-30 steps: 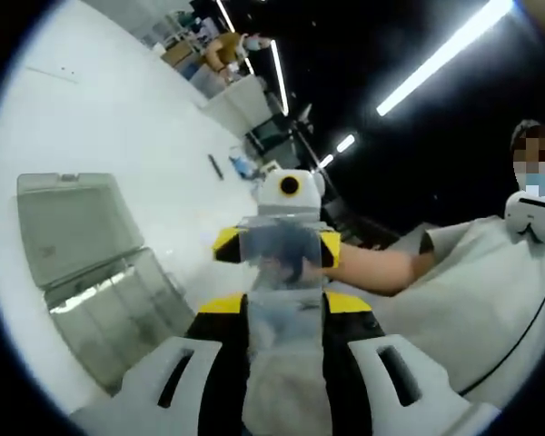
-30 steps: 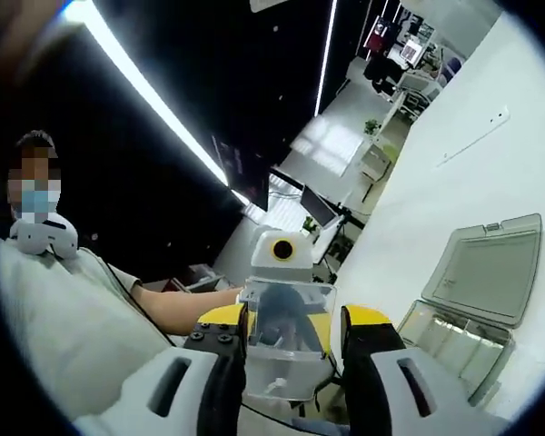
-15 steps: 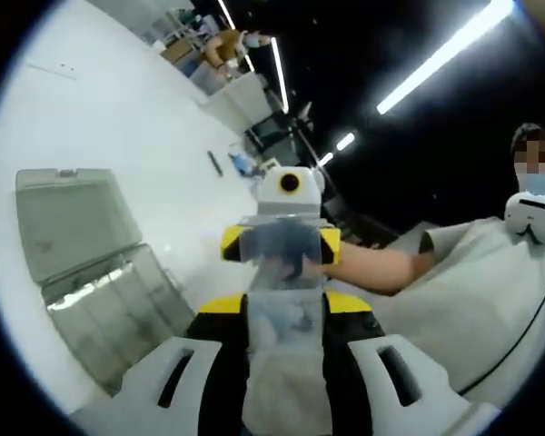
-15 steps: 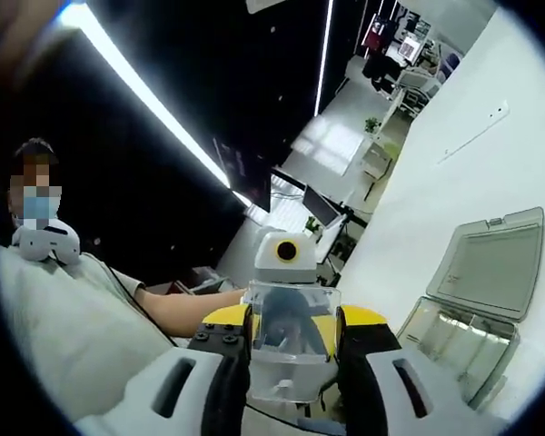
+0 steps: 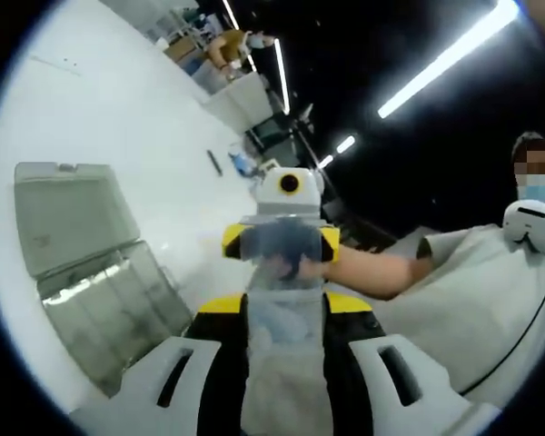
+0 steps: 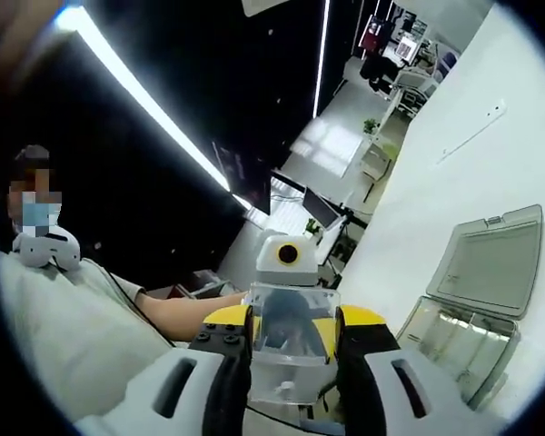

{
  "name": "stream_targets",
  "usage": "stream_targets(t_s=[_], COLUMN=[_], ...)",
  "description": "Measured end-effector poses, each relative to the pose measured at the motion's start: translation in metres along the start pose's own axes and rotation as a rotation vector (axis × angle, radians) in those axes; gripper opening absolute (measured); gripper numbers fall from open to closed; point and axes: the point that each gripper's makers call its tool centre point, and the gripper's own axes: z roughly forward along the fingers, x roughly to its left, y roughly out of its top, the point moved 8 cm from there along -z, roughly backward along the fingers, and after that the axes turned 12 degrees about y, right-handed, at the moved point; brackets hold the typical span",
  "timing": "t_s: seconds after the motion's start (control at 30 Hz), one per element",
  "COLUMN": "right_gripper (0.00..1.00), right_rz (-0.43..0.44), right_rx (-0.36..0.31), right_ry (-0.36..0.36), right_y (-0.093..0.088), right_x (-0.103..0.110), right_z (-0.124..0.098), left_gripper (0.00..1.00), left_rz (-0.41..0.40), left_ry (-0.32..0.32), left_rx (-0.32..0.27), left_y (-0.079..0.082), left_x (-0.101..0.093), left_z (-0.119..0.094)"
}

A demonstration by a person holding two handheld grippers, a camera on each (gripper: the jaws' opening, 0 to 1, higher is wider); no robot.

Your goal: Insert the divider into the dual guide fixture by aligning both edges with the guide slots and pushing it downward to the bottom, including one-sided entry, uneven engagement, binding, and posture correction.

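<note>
The clear, flat plastic divider [image 5: 284, 300] is being held up in the air between the two grippers, which are facing each other. The left gripper [image 5: 284, 313] is clamped on one end of it, and the right gripper [image 6: 291, 336] is clamped on the other end, so the long axis of the divider is running from one gripper to the other. In the left gripper view the right gripper [image 5: 279, 243] is standing just beyond the far end of the divider, and in the right gripper view the left gripper [image 6: 288, 313] is doing the same.

The clear plastic compartment box with an open hinged lid [image 5: 95, 272], which seems to be the guide fixture, is lying on the white tabletop [image 5: 118, 109], well apart from the divider. In the left gripper view it is lying to the left side of the jaws; in the right gripper view the box [image 6: 472, 300] is lying to the right side. So the box is off to the side of the divider's long axis, about equally near to both grippers as far as one can judge. The divider is not yet pointing at any slot, and its edges are not touching the box. The next move probably needs carrying it sideways over the box and turning it upright.
</note>
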Motion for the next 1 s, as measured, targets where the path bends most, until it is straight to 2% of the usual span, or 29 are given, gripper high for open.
stream_targets(t_s=[0.17, 0.3, 0.37, 0.47, 0.57, 0.73, 0.87, 0.97, 1.0], right_gripper=[0.31, 0.31, 0.31, 0.31, 0.31, 0.31, 0.31, 0.30, 0.30], right_rz=[0.003, -0.008, -0.008, -0.001, -0.002, 0.001, 0.024, 0.015, 0.013], right_rx=[-0.003, -0.001, 0.003, 0.021, 0.025, 0.036, 0.057, 0.063, 0.066], right_ry=[-0.016, -0.039, -0.049, -0.062, -0.076, -0.099, -0.131, -0.145, -0.165], right_y=[0.000, 0.001, 0.001, -0.002, -0.003, -0.004, -0.007, -0.007, -0.007], right_x=[-0.001, -0.003, -0.004, -0.006, -0.007, -0.010, -0.014, -0.015, -0.017], right_z=[0.000, -0.001, 0.000, 0.001, 0.001, 0.003, 0.005, 0.005, 0.005], left_gripper=[0.28, 0.29, 0.29, 0.31, 0.42, 0.39, 0.42, 0.41, 0.41], left_rz=[-0.010, -0.004, 0.040, 0.073, 0.092, 0.135, 0.212, 0.213, 0.232], left_ry=[0.011, 0.044, 0.073, 0.081, 0.115, 0.170, 0.286, 0.278, 0.316], left_rx=[-0.009, -0.028, -0.050, -0.058, -0.044, -0.032, 0.008, 0.014, 0.019], left_y=[-0.001, 0.001, 0.002, 0.003, 0.002, 0.000, -0.002, -0.003, -0.003], left_x=[0.002, 0.004, 0.003, -0.002, -0.001, -0.002, 0.001, -0.006, -0.006], left_z=[-0.001, -0.002, -0.003, -0.006, -0.005, -0.006, -0.005, -0.002, -0.001])
